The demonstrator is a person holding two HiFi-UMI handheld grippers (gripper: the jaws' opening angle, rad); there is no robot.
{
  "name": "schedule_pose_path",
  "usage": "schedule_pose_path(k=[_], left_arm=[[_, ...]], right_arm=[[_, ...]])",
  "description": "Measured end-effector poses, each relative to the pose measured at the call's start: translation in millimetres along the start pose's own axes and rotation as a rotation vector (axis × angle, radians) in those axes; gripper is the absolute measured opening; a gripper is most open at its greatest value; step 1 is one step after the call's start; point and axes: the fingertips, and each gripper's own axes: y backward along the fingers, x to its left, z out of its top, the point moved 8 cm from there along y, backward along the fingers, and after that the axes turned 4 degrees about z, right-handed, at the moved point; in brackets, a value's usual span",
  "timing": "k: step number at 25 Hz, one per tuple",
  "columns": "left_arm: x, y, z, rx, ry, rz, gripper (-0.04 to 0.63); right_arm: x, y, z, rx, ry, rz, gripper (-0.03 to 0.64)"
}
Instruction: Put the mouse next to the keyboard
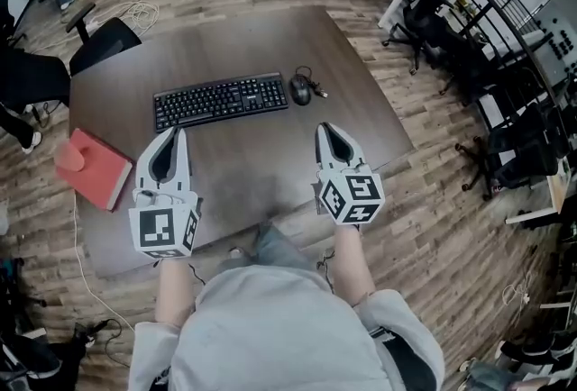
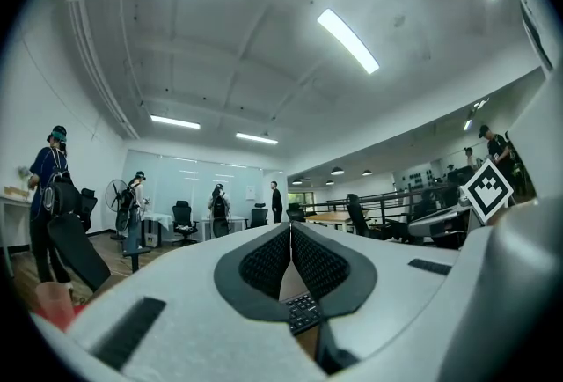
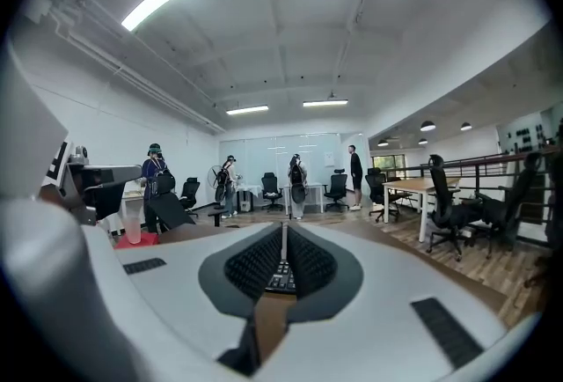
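Note:
A black keyboard (image 1: 221, 99) lies across the far middle of the dark brown table (image 1: 270, 164). Just off its right end rests a black mouse (image 1: 300, 90), its cable looped behind it. My left gripper (image 1: 178, 131) hovers over the table in front of the keyboard's left part, shut and empty. My right gripper (image 1: 322, 128) hangs in front of the mouse, a short way back from it, jaws shut with nothing held. In the left gripper view the keyboard (image 2: 303, 312) shows below the closed tips (image 2: 290, 227). The right gripper view shows keys (image 3: 280, 279) behind its closed tips (image 3: 283, 229).
A red book (image 1: 93, 168) sits at the table's left edge. A black office chair (image 1: 101, 40) stands at the far left corner, more chairs (image 1: 424, 6) and desks to the right. People stand at the far end of the room (image 3: 295, 185).

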Motion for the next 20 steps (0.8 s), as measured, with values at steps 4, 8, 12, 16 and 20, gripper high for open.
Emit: schedule_pose_path(k=[4,8,12,16,20], left_arm=[[4,10,5,-0.016,0.010,0.010,0.011],[7,20,10,-0.018,0.015,0.017,0.012],[6,29,11,-0.026,0.013,0.009,0.012],[3,36,14,-0.028,0.008,0.004,0.012],[5,39,16,-0.033,0.007,0.001,0.012]], right_arm=[[13,13,7,-0.017,0.042,-0.004,0.020],[26,26,15,-0.038,0.078,-0.009,0.020],[35,38,16,-0.056,0.102,-0.017,0.020],[41,48,19,-0.078,0.111,-0.022,0.020],[48,51,23,-0.091,0.132,-0.026,0.020]])
